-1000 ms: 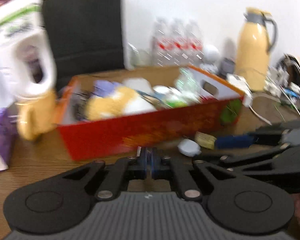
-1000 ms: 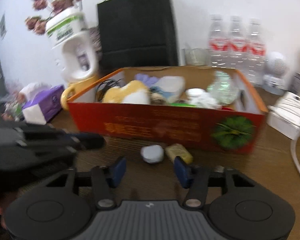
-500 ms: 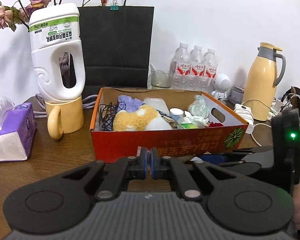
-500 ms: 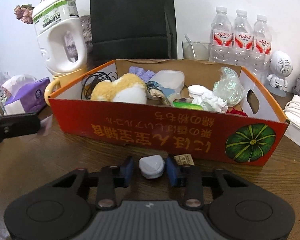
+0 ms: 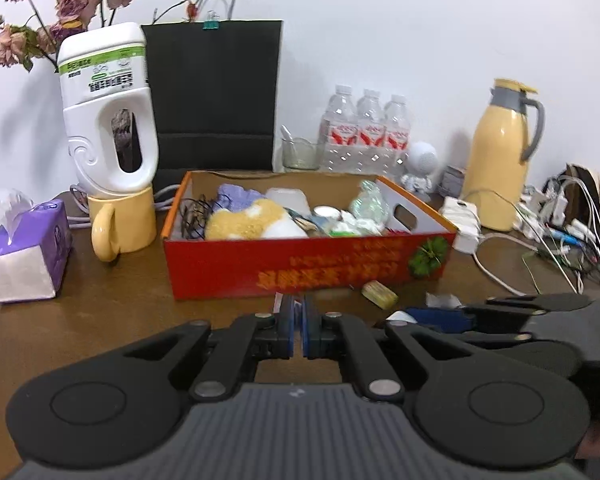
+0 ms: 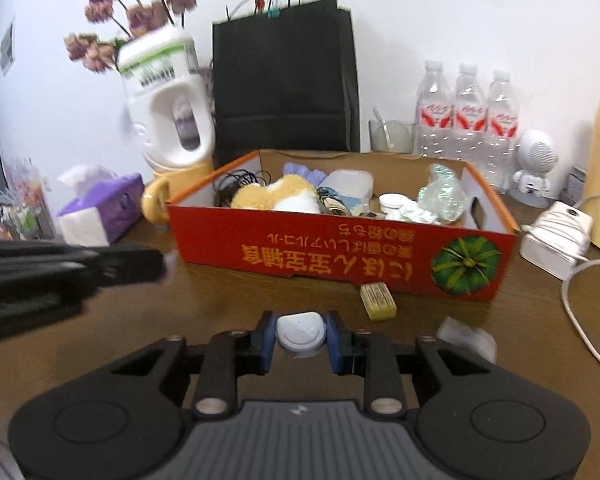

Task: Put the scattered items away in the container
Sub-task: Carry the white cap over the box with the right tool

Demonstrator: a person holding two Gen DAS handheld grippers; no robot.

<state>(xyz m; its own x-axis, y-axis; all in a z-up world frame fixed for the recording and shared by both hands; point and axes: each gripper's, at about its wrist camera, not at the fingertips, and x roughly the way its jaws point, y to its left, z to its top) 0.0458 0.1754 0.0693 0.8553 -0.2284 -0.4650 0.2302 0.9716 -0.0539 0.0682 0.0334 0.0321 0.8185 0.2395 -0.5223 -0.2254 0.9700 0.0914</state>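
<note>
We stand at a brown wooden table (image 5: 112, 312) against a white wall (image 5: 380, 40), crowded at the back with a black paper bag (image 5: 214, 92), water bottles (image 5: 364, 132) and a yellow jug (image 5: 500, 152). The red cardboard box (image 6: 340, 256), already half full, sits mid-table. Our right gripper (image 6: 301, 334) clamps a small white round case (image 6: 300, 334) between its blue pads, short of the box. A yellow packet (image 6: 378, 301) lies just before the box wall. Only our left view shows the tangled cables (image 5: 560, 224) at far right; there the left gripper (image 5: 299, 330) is pressed together, holding nothing.
</note>
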